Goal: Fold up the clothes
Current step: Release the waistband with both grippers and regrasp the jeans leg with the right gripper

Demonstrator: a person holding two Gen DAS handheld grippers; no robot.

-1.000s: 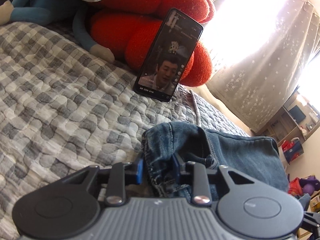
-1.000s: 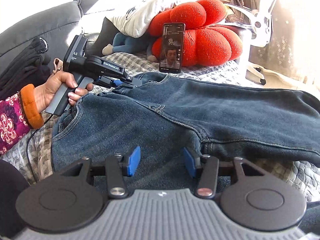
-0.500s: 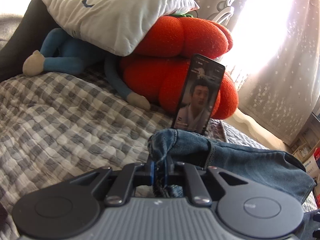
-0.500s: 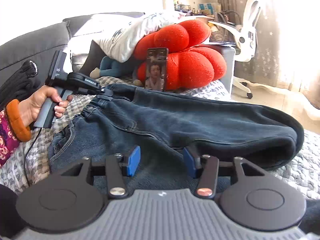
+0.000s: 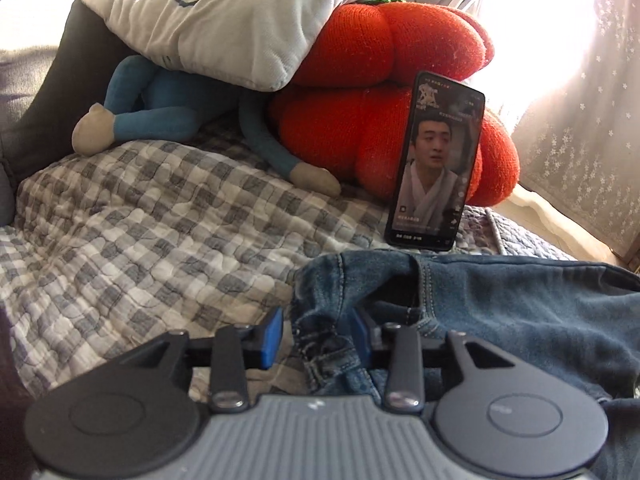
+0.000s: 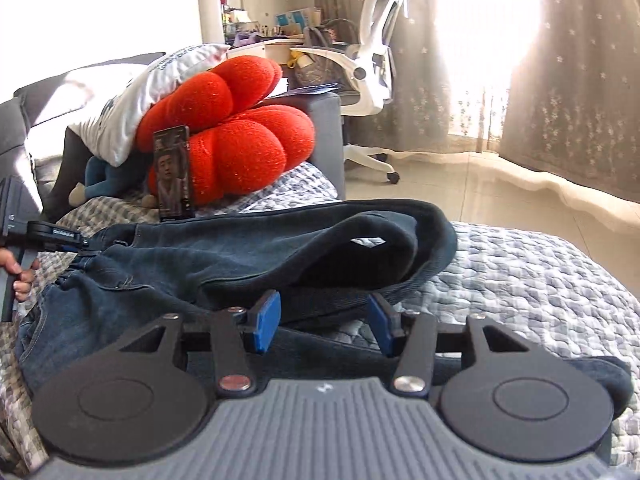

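Observation:
A pair of dark blue jeans (image 6: 240, 256) lies on the bed, its legs doubled back over the upper part in a loose fold. In the left wrist view the waistband end of the jeans (image 5: 500, 312) lies crumpled on the quilt. My left gripper (image 5: 316, 334) is open, and a bunch of waistband denim sits loose between its blue pads. The right wrist view shows that left gripper (image 6: 86, 245) at the waistband, with a hand (image 6: 18, 276) on its handle. My right gripper (image 6: 324, 324) is open just in front of the folded edge, holding nothing.
A phone (image 5: 434, 160) leans upright against a red cushion (image 5: 380, 60) right behind the waistband. A white pillow (image 5: 240, 12) and a blue plush toy (image 5: 160, 120) lie behind. The checked quilt (image 5: 140, 240) spreads left. An office chair (image 6: 368, 64) and curtains (image 6: 560, 80) stand beyond the bed.
My left gripper was shut on the waistband half a second ago and has now opened, leaving the denim on the quilt. The jeans legs have come over toward the waist.

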